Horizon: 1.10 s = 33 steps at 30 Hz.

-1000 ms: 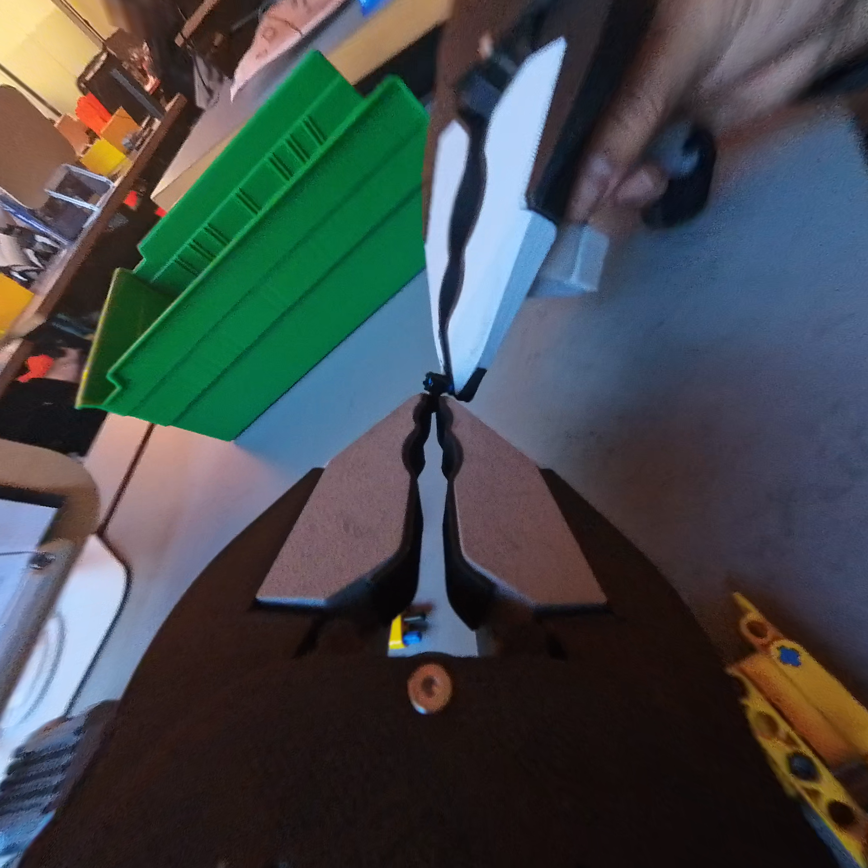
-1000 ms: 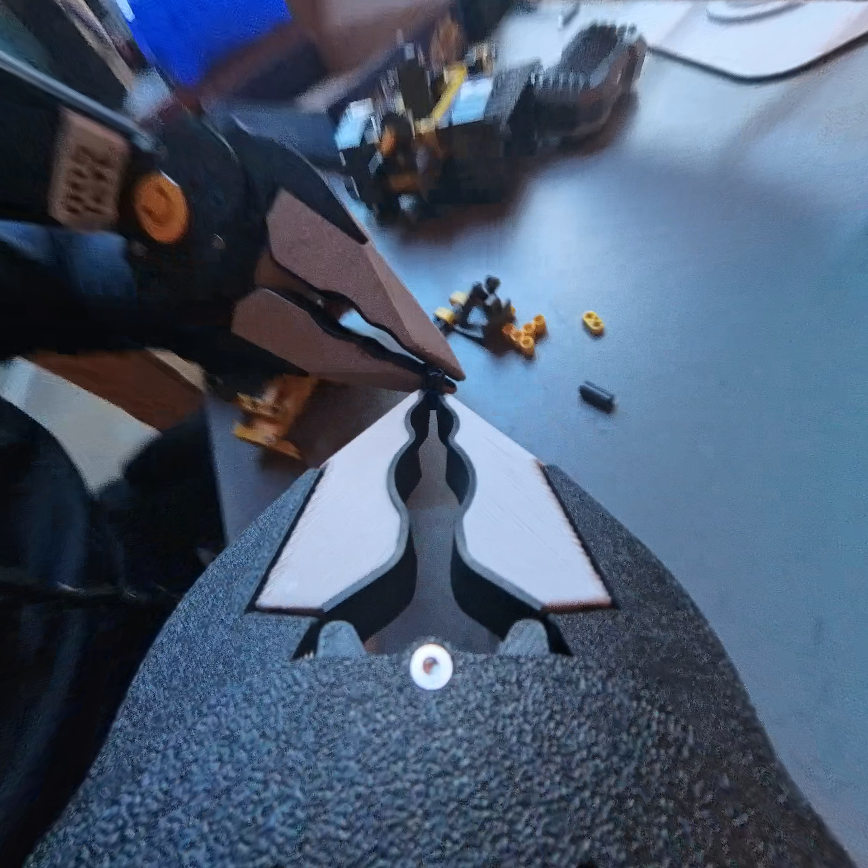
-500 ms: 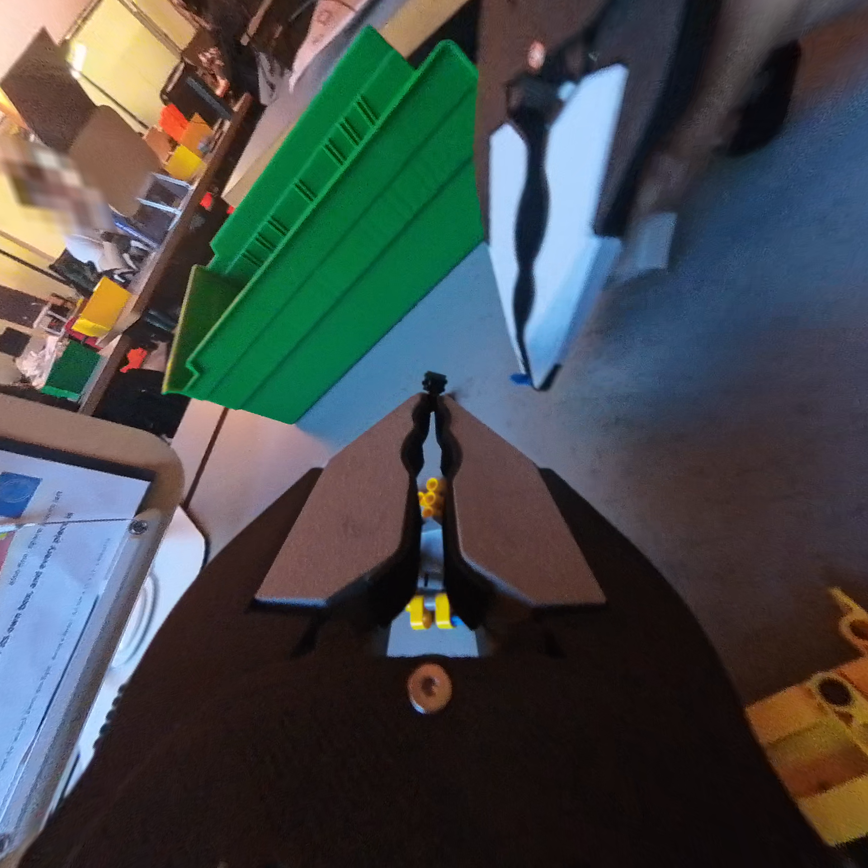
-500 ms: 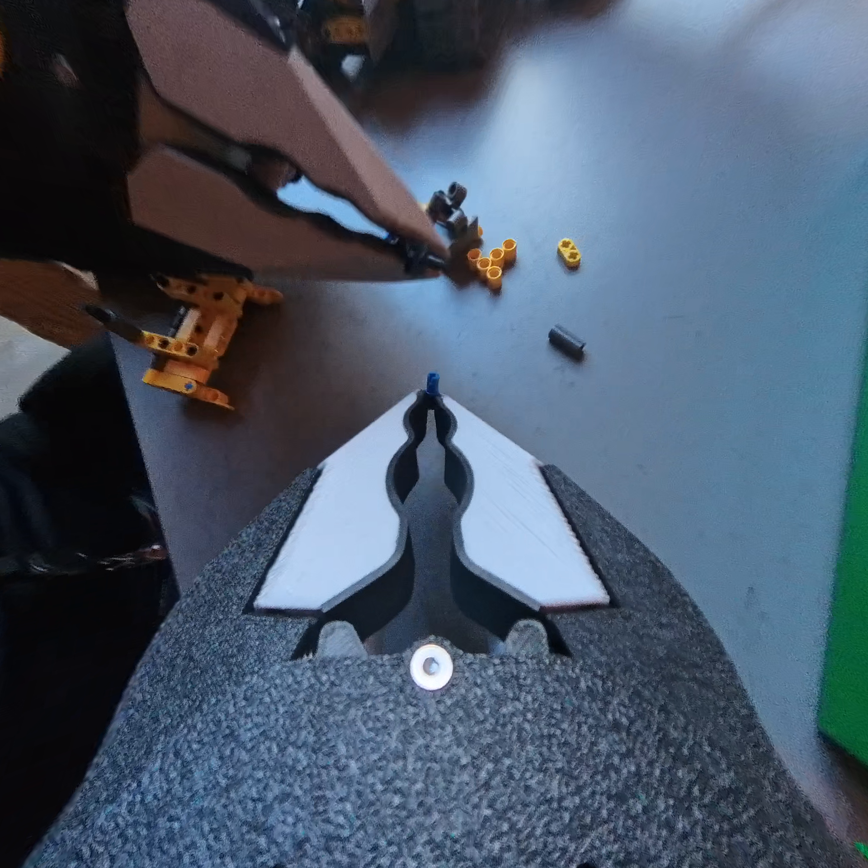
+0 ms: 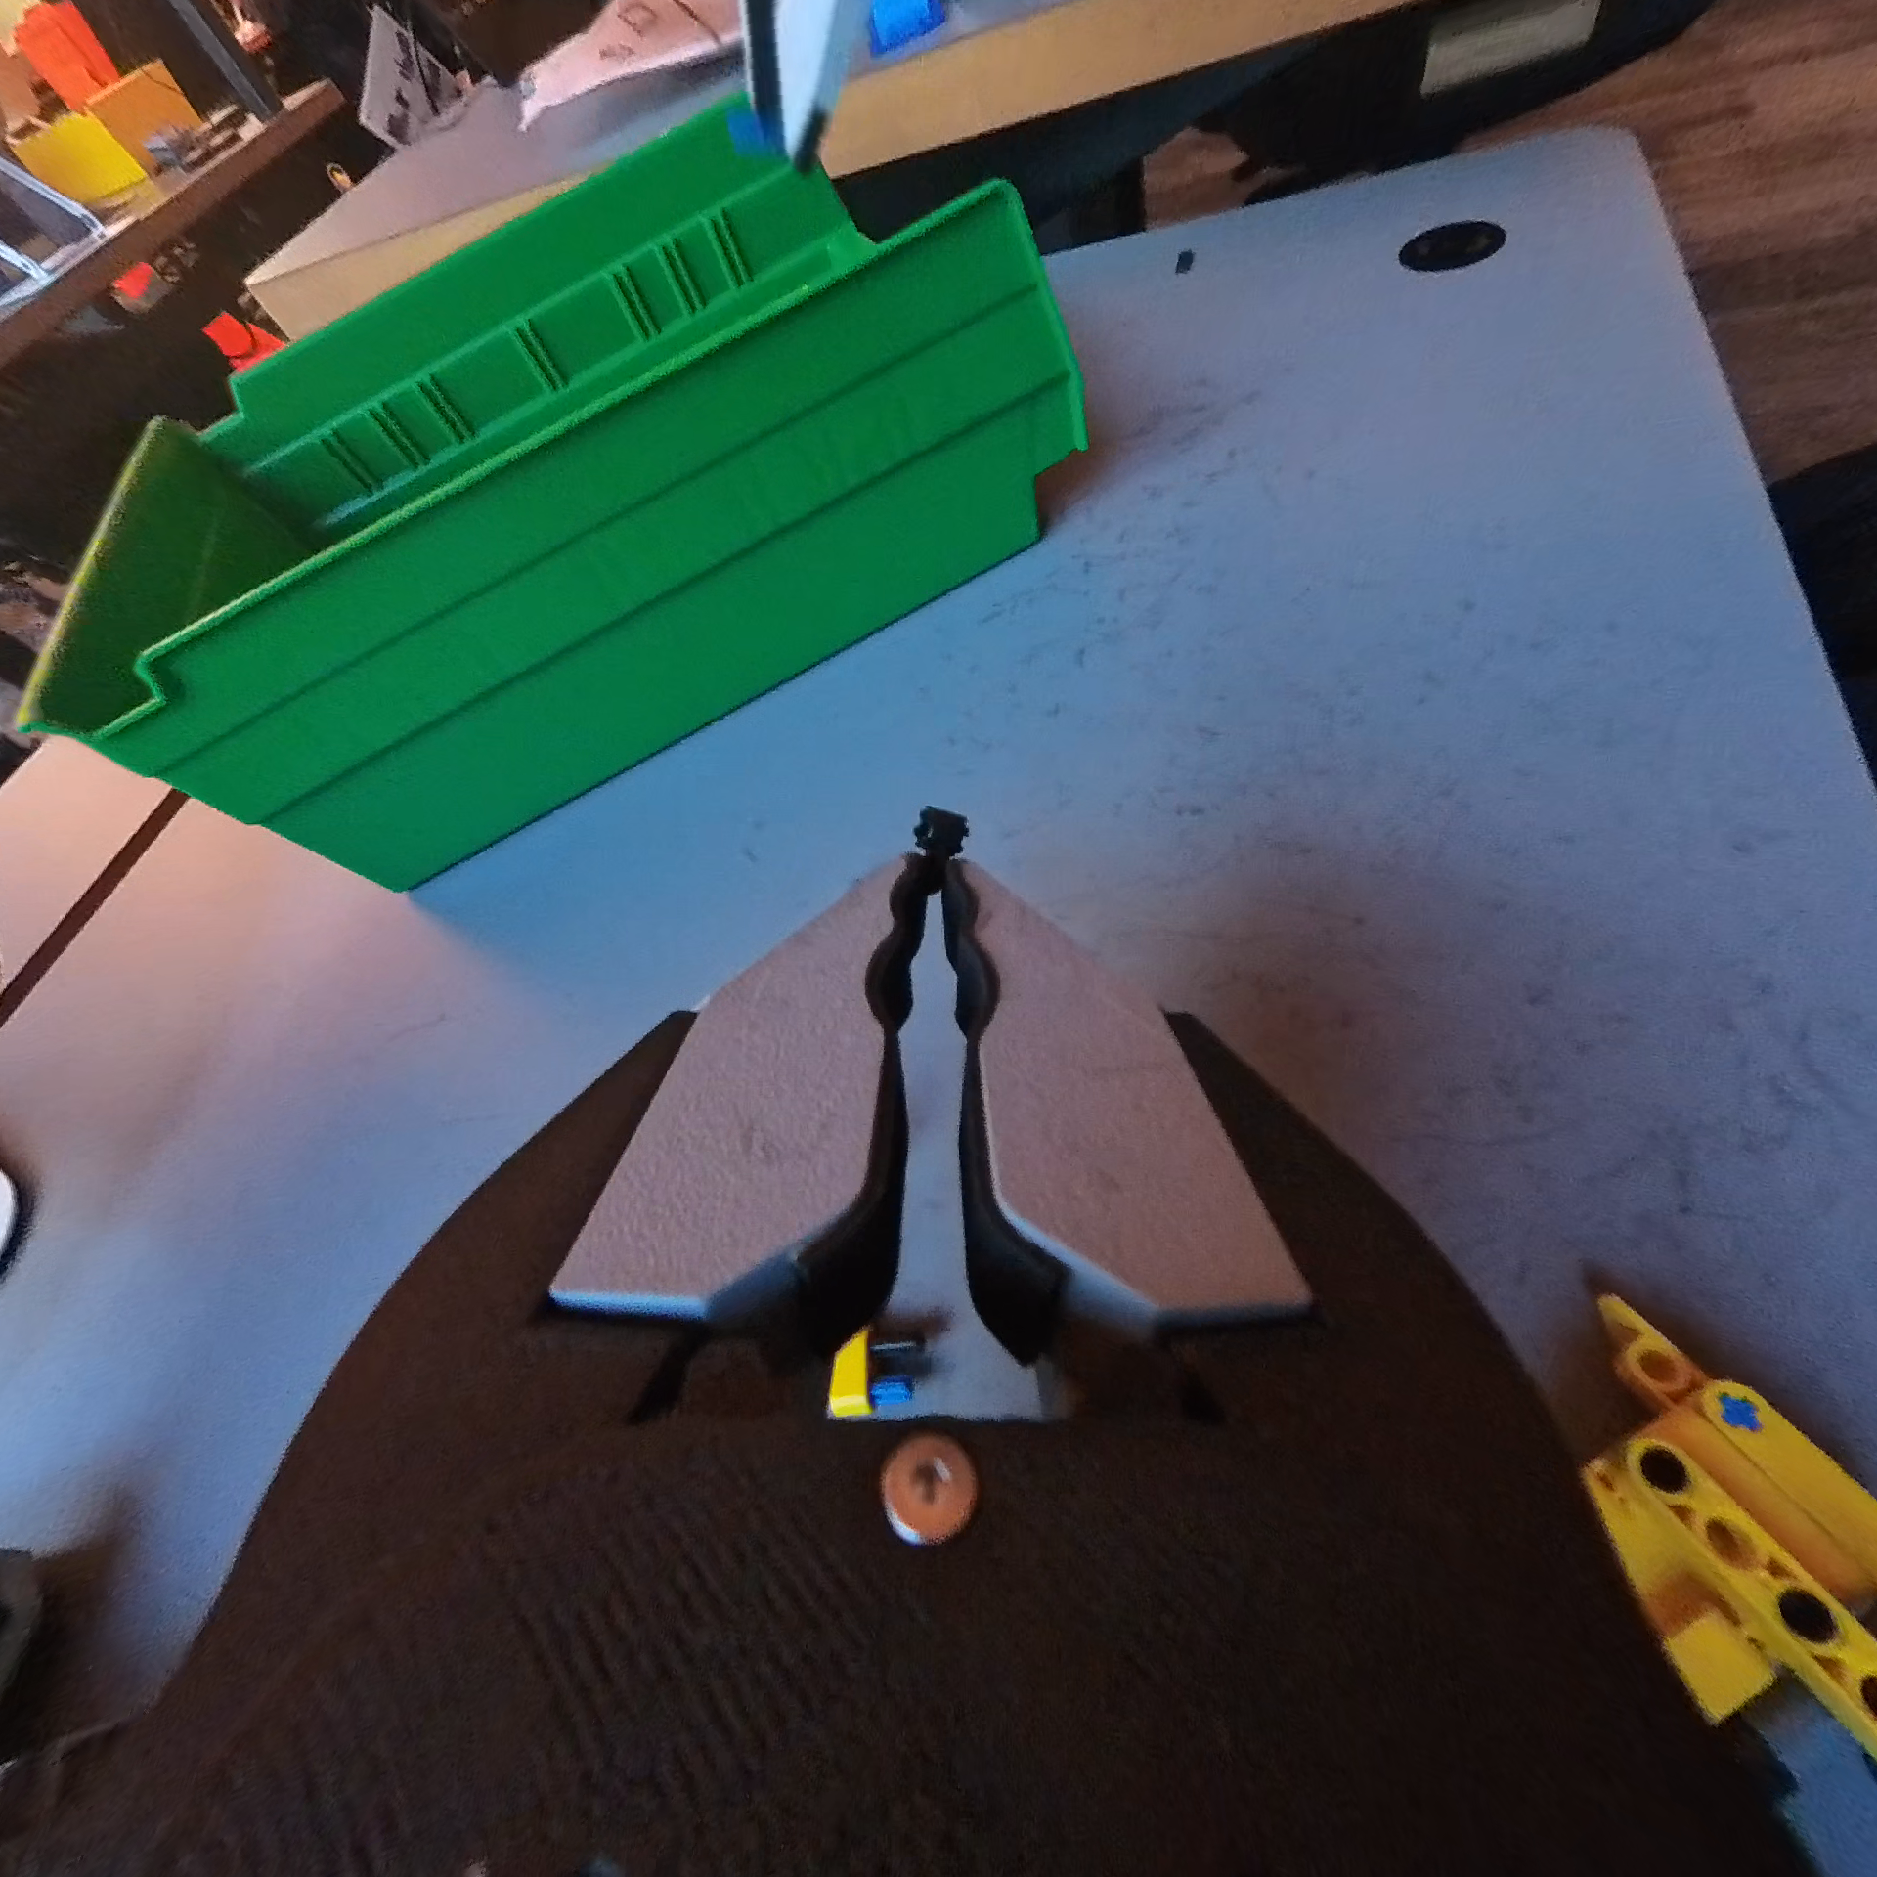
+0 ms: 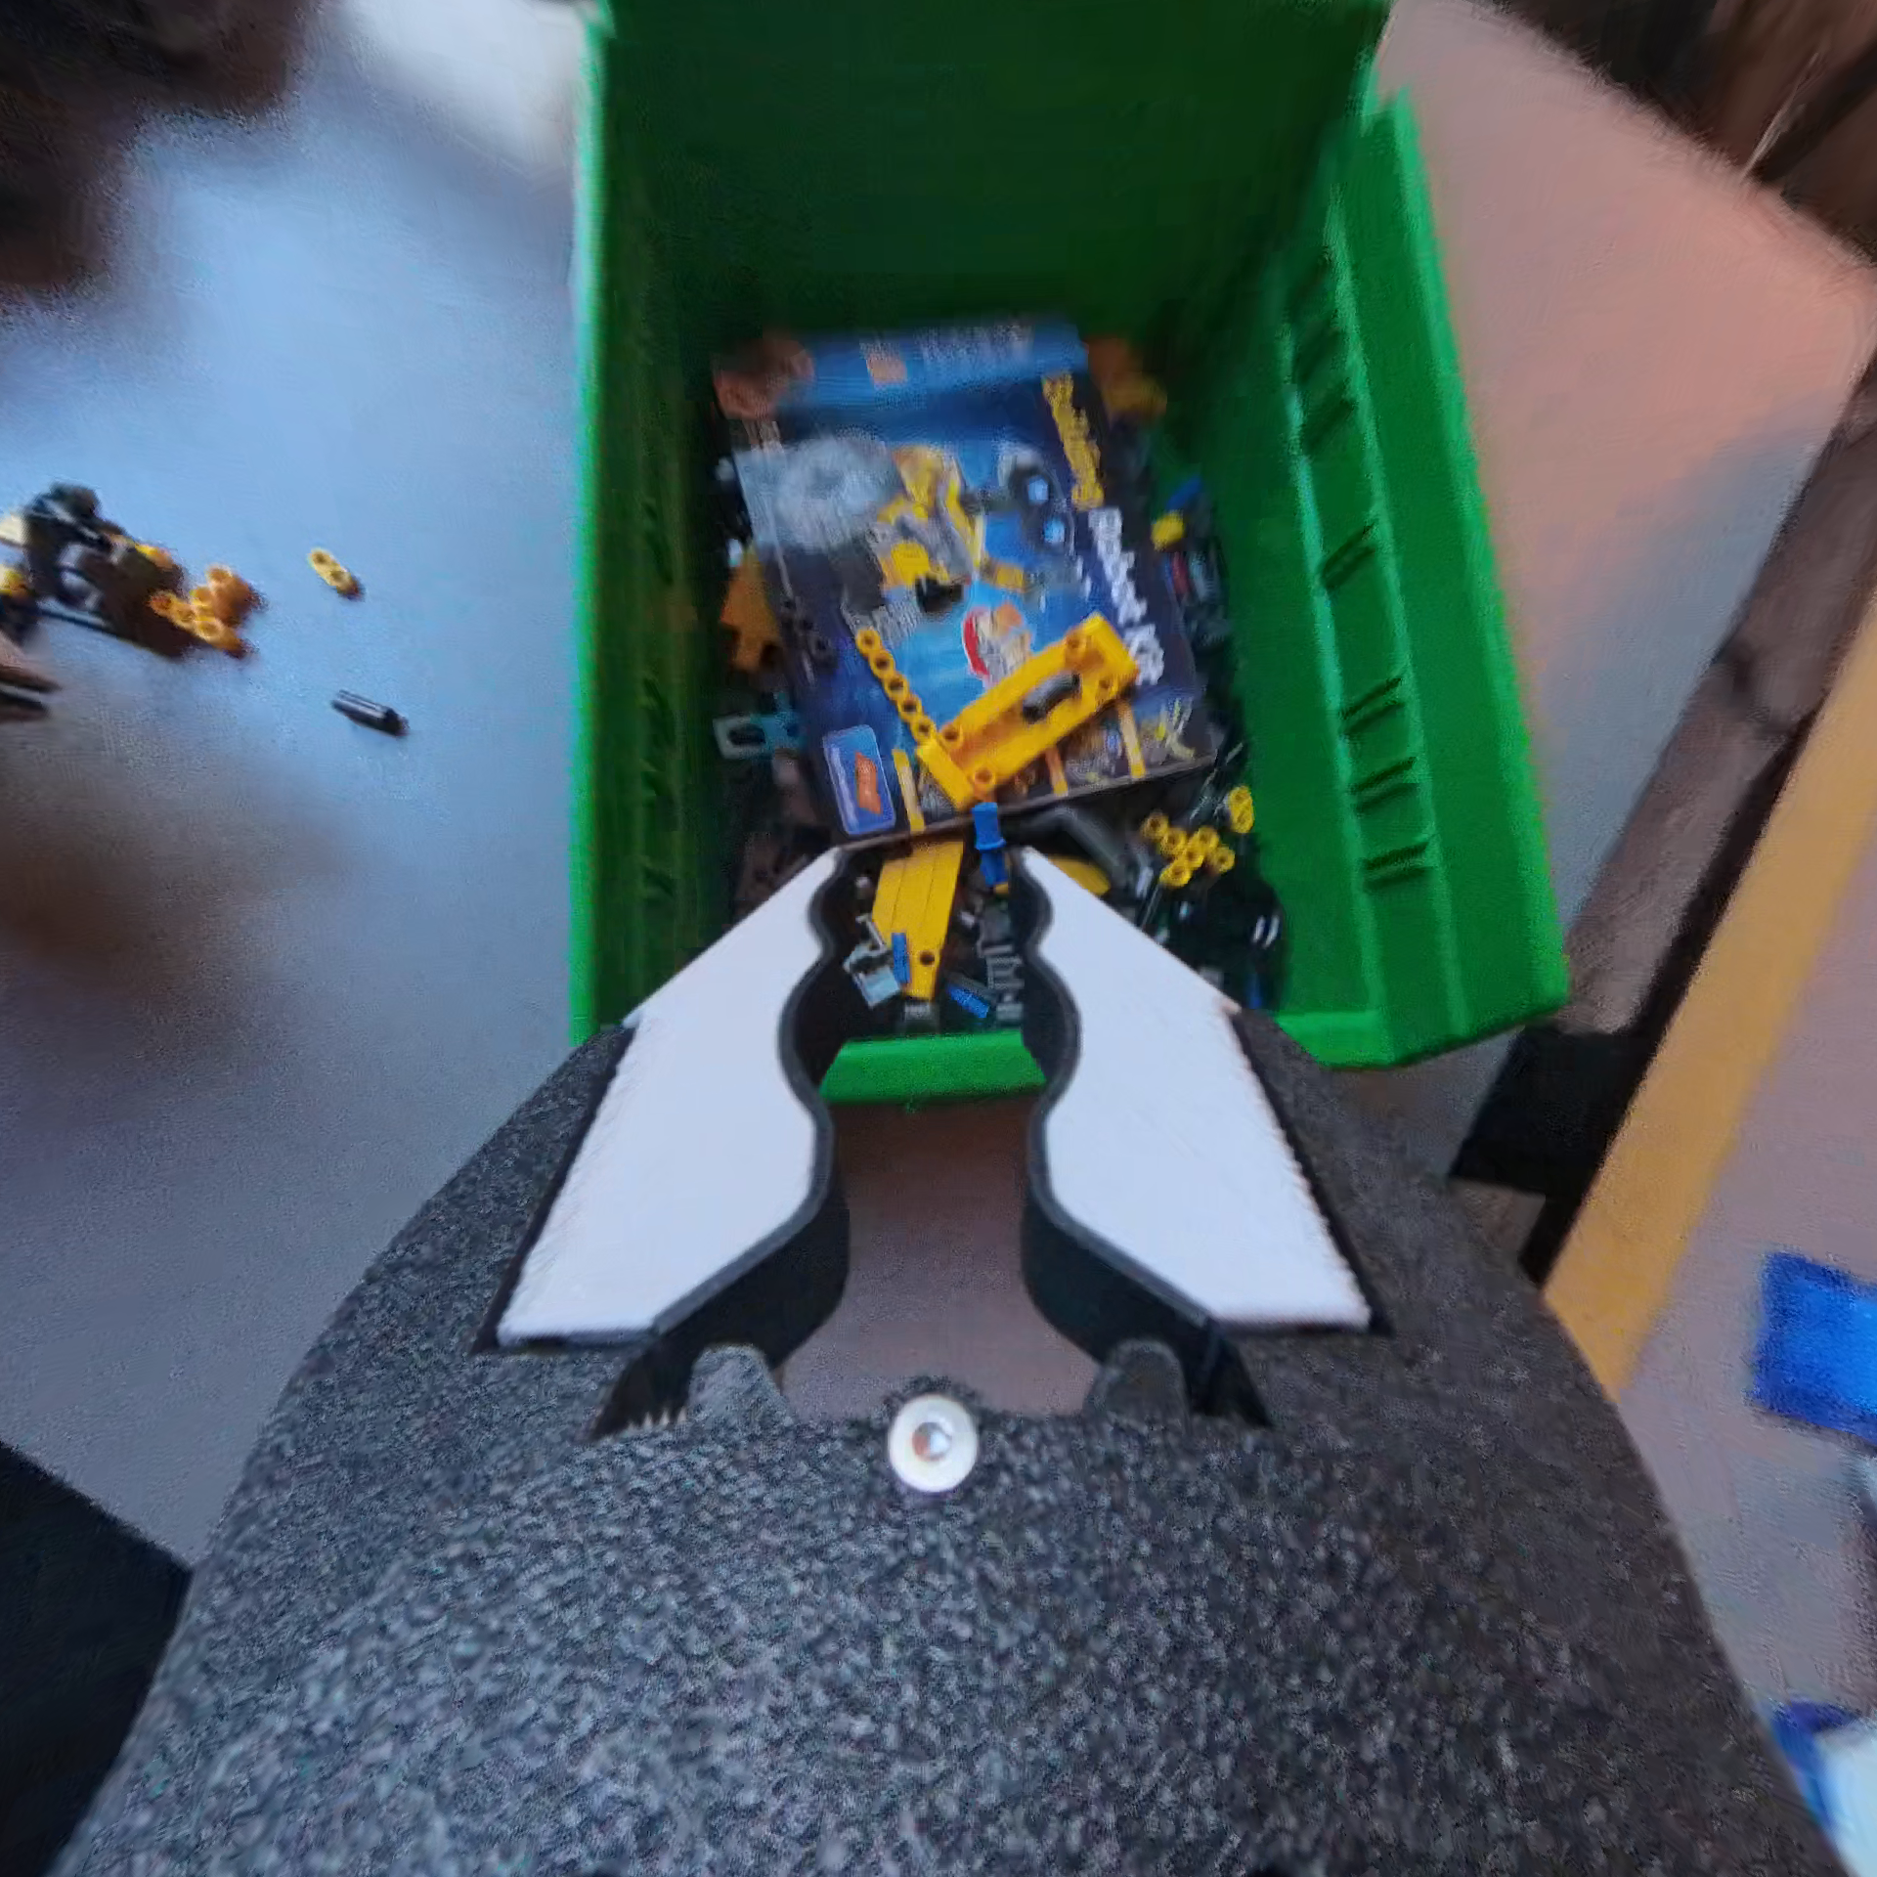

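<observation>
My left gripper (image 5: 936,863) is shut on a small black connector piece (image 5: 941,831) that sticks out of its tips, held above the grey table (image 5: 1371,711). The green bin (image 5: 609,548) stands ahead and to its left. My right gripper (image 6: 929,858) is open above the bin (image 6: 1422,711). A small blue pin (image 6: 985,828) sits in the gap close to its right fingertip; I cannot tell whether it touches the finger. The right gripper also shows in the left wrist view (image 5: 792,122), over the bin's far end with the blue pin (image 5: 752,132) at its tip.
The bin holds a printed booklet (image 6: 965,569), a yellow holed beam (image 6: 1016,711) and several small parts. Loose orange and black parts (image 6: 193,604) and a black pin (image 6: 371,714) lie on the table left of the bin. A yellow beam assembly (image 5: 1747,1524) lies by my left gripper. My right fingertips sit around 20 cm from my left ones.
The grippers met tip to tip, then parted, the right one with the blue pin. The right gripper swung over the bin and opened. The left stays shut on the black piece.
</observation>
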Available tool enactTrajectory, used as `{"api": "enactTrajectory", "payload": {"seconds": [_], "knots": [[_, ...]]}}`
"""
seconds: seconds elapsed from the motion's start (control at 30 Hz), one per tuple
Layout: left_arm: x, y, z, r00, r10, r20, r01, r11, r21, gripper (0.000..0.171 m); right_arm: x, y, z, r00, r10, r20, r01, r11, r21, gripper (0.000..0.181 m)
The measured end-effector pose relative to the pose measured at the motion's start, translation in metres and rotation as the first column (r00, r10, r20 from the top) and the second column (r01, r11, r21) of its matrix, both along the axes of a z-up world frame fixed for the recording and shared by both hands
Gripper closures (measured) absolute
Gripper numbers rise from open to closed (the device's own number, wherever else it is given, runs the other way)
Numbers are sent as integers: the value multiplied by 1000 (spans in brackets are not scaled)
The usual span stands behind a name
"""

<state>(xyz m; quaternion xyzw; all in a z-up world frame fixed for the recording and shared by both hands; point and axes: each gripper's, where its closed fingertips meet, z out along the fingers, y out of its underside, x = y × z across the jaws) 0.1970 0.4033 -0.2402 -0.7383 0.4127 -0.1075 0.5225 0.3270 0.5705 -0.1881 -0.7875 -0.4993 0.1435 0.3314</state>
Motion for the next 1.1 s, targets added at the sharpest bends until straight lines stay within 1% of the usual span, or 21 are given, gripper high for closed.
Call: {"api": "enactTrajectory", "payload": {"seconds": [0.03,0.07,0.13,0.17,0.2,0.23,0.27,0.3,0.33,0.37,0.4,0.47,0.5,0.57,0.63,0.73,0.8,0.87,0.97,1.07,1.1], "knots": [[0,-1,1,1000,-6,9,6,1000,-3,171,2,4,-7,1000,-11,2,11,999,-45,151],[1,-2,1,1000,-14,16,14,1000,-14,171,2,7,-9,1000,-16,-14,15,998,-61,152],[1,-2,-2,1000,-14,18,15,999,-33,171,2,17,-2,996,-50,-80,47,998,-46,155],[2,-3,-3,1000,-21,21,22,999,-41,171,-3,14,-1,992,-39,-123,30,996,-78,155],[3,-3,-4,999,-23,25,24,999,-49,171,-6,7,-4,990,-24,-141,3,989,-151,154],[4,-3,-5,999,-27,30,28,998,-56,171,-3,6,-9,993,-42,-114,18,979,-203,154],[4,-4,-5,999,-33,38,36,997,-66,171,1,12,-8,992,-85,-98,65,980,-190,152],[6,-5,-3,998,-39,57,43,997,-70,171,-2,9,2,985,-97,-140,73,984,-163,158],[8,-6,1,995,-56,84,61,996,-61,171,-13,-7,17,972,-50,-230,14,988,-152,158],[11,-9,7,990,-86,112,91,995,-44,171,-28,-29,29,949,8,-315,-57,987,-147,163],[13,-12,13,985,-110,134,113,993,-16,171,-42,-54,33,927,68,-368,-134,979,-156,164],[16,-17,27,974,-153,164,146,988,57,171,-69,-112,24,881,181,-437,-308,921,-238,161],[17,-20,33,970,-172,173,157,983,96,171,-79,-137,17,859,206,-469,-368,885,-286,160],[20,-27,44,959,-218,181,189,968,165,171,-95,-173,8,807,207,-553,-455,815,-358,161],[22,-30,46,960,-229,159,196,960,197,171,-105,-192,6,759,192,-622,-501,783,-370,161],[26,-32,44,964,-235,127,206,956,210,171,-113,-206,-2,749,210,-628,-523,770,-366,162],[26,-32,42,967,-230,110,203,956,210,171,-115,-207,-5,755,205,-623,-510,780,-362,163],[27,-32,42,966,-233,112,207,956,207,171,-115,-208,-4,741,200,-641,-518,778,-356,176],[28,-32,39,971,-226,81,204,955,213,171,-116,-210,-4,729,172,-663,-531,753,-388,173],[28,-30,34,978,-203,46,190,961,200,171,-117,-208,-8,737,162,-657,-514,765,-388,172],[28,-29,34,979,-202,41,190,961,204,171,-117,-207,-10,739,169,-652,-506,778,-371,176]]}}
